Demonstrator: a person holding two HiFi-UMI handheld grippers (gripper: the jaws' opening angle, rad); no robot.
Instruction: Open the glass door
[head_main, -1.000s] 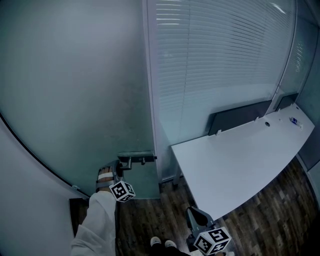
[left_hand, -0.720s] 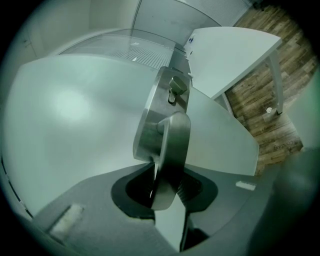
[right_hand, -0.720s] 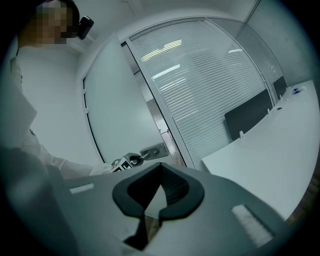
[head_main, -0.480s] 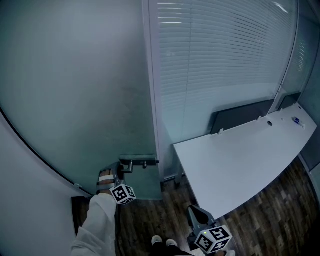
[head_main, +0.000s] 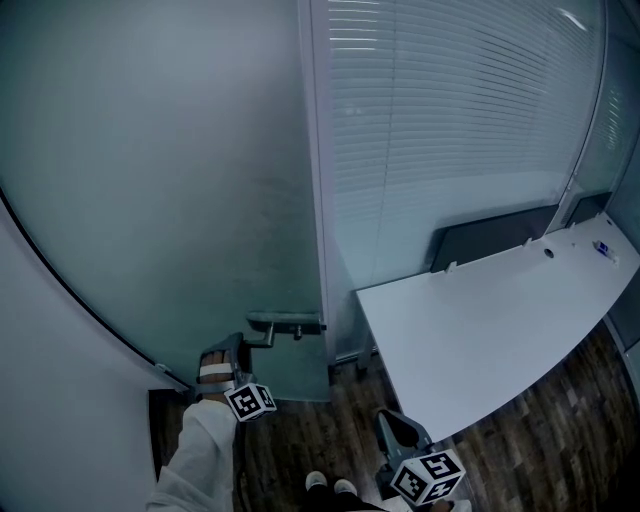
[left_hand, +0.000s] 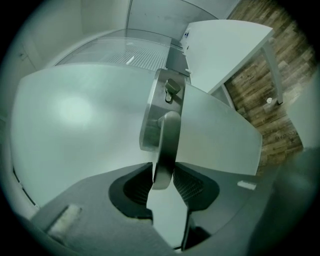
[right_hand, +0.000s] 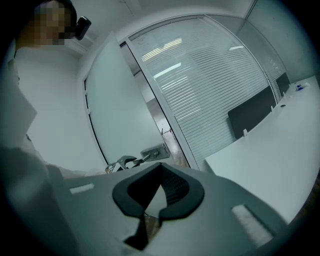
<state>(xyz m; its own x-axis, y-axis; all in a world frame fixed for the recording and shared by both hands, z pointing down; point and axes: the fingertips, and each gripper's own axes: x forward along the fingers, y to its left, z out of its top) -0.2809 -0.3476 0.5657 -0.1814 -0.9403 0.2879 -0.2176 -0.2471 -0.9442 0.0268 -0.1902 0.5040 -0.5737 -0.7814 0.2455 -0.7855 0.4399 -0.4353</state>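
The left gripper (left_hand: 163, 181) is just easing its jaws apart around the handle (left_hand: 169, 135) on the glass door (head_main: 170, 200), low and directly ahead — the right gripper (right_hand: 160, 188) is hanging closed, empty — so re-clamping before pulling further is looking wise.

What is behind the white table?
A dark panel stands along the far edge of the table, with blinds behind it. The tabletop covers the panel's lower part.
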